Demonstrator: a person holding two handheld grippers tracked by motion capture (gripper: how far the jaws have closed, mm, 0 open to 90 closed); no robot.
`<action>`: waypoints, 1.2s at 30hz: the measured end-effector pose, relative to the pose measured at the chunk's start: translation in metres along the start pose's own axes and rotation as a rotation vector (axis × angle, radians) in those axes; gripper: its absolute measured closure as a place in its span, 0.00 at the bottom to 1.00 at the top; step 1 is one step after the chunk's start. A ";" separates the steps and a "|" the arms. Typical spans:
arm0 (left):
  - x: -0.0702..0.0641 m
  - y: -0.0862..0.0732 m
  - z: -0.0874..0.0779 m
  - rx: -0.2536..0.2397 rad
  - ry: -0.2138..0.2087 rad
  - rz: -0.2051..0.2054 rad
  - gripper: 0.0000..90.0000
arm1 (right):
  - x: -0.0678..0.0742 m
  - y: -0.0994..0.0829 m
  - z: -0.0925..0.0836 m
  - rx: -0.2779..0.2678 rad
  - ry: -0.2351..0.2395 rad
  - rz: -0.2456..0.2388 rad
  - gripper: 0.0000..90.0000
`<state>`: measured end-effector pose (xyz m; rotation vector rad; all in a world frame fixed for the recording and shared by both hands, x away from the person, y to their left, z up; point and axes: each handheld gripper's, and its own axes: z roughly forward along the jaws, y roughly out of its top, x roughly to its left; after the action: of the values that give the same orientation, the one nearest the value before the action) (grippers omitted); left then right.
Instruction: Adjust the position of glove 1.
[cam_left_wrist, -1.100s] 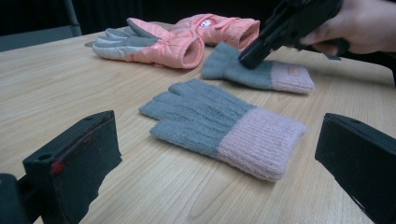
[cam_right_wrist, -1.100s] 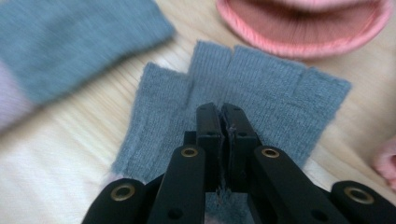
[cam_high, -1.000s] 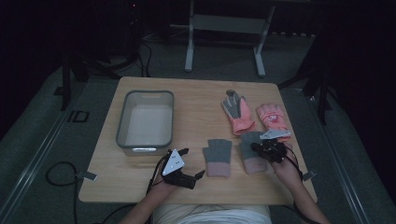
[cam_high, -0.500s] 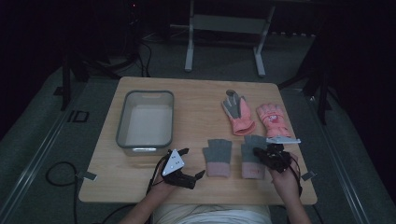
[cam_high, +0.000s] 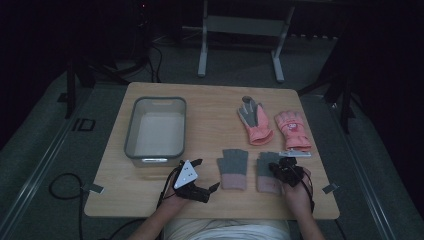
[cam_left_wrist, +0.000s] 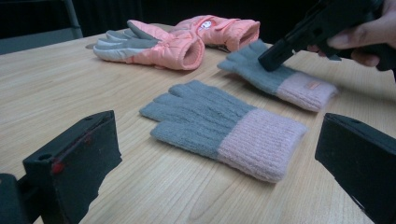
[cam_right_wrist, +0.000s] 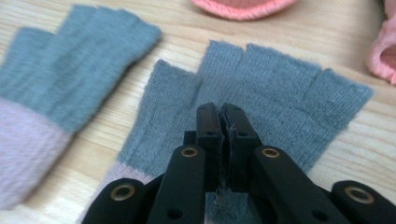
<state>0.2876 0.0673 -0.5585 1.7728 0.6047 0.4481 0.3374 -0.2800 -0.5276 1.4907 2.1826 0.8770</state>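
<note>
Two grey knit gloves with pink cuffs lie flat near the table's front edge, the left one (cam_high: 233, 167) (cam_left_wrist: 219, 123) (cam_right_wrist: 70, 70) and the right one (cam_high: 264, 161) (cam_left_wrist: 289, 81) (cam_right_wrist: 280, 88). My right gripper (cam_high: 282, 170) (cam_right_wrist: 226, 112) (cam_left_wrist: 268, 63) is shut, its tips resting on the grey palm of the right glove; I see no fabric between the jaws. My left gripper (cam_high: 208, 173) (cam_left_wrist: 217, 119) stands wide open just left of the left glove, with nothing held.
Two pink padded gloves (cam_high: 255, 122) (cam_high: 292, 130) lie farther back on the right. A clear plastic bin (cam_high: 130, 132) stands at the left of the wooden table (cam_high: 210, 105). A small white strip (cam_high: 295, 154) lies behind the right knit glove.
My right gripper has slid toward the front edge, from the glove's fingers to its palm. The left gripper and all the gloves have stayed put.
</note>
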 end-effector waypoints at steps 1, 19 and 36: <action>0.000 0.000 0.000 0.001 0.000 0.000 0.00 | -0.001 -0.001 0.003 0.006 -0.001 0.006 0.96; -0.001 0.000 0.000 -0.001 0.001 0.004 0.00 | -0.014 0.009 -0.007 -0.023 0.033 -0.143 0.75; -0.001 0.000 0.000 0.001 0.003 0.005 0.00 | -0.034 0.009 -0.002 0.054 0.207 -0.371 0.71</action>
<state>0.2868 0.0664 -0.5586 1.7748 0.6031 0.4545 0.3553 -0.3093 -0.5224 1.0009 2.5389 0.8789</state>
